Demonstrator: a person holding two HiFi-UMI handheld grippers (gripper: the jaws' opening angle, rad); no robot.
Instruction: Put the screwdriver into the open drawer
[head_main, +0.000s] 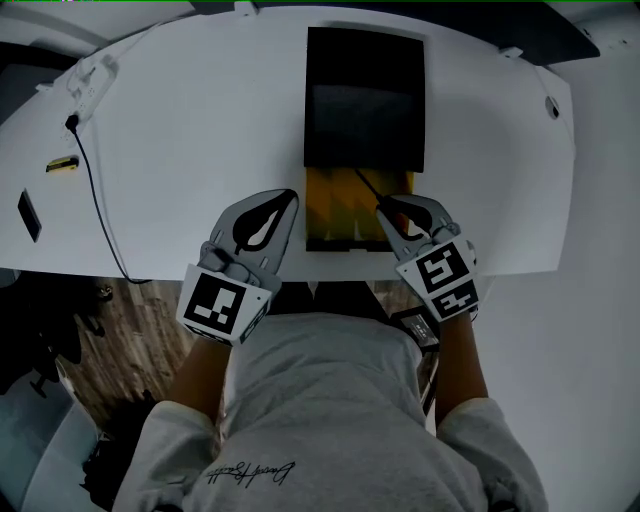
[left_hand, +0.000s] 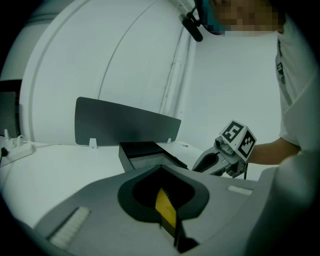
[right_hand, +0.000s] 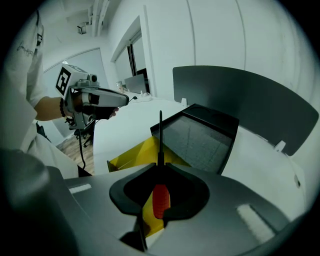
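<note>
A black drawer unit stands on the white table, its yellow drawer pulled open toward me. My right gripper is shut on the screwdriver. The red handle sits between the jaws and the black shaft sticks out over the yellow drawer. That gripper hovers at the drawer's front right corner. My left gripper is beside the drawer's front left corner, its tips together and nothing held. In the left gripper view the tips meet, with yellow showing through the gap behind them.
A black cable runs over the table's left part from a power strip, with two small dark items near the left edge. A grey divider panel stands behind the unit. The table's front edge is just under both grippers.
</note>
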